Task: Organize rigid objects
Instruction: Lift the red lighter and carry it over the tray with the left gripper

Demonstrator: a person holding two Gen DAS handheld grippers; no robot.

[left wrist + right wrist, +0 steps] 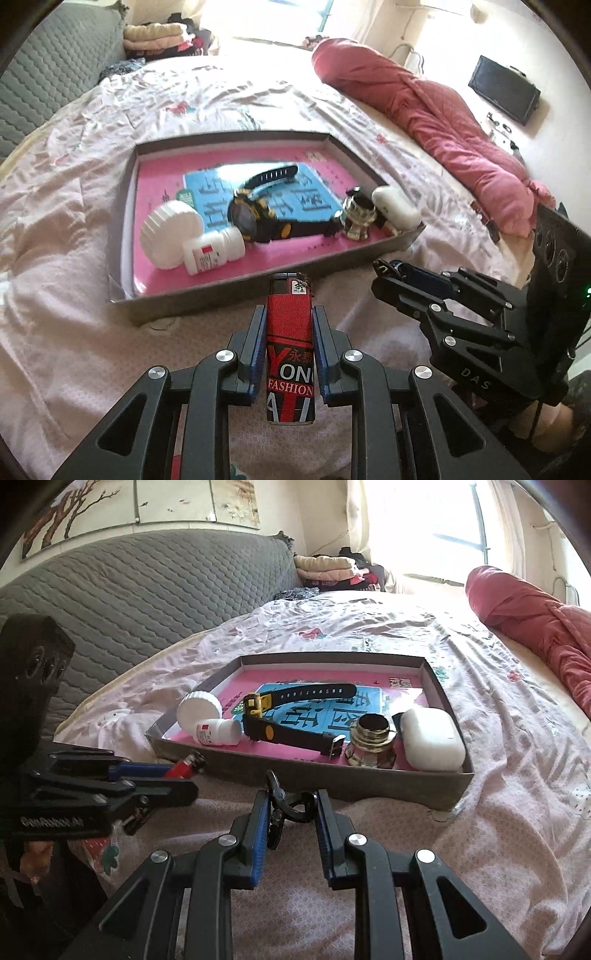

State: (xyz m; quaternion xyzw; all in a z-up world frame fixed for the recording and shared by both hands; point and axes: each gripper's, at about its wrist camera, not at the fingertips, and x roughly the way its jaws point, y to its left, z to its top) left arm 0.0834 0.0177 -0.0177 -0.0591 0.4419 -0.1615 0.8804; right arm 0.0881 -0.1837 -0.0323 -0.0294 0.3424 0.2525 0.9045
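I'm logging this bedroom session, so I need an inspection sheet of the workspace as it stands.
Surface: bedsheet, pink, wrinkled.
Job's things: shallow box holds a white lid, pill bottle, watch, metal cap and white case.
Clutter: red quilt; folded clothes.
Grippers: left gripper shut on a red lighter; right gripper shut on a black clip.
Cables: nothing seen.
Surroundings: grey headboard, window, monitor.

Daylight from window [443,528], blown out white. Bed [258,99] washed pale with glare. Fisheye bends edges; corners black. Tray [122,236] contents slightly soft.
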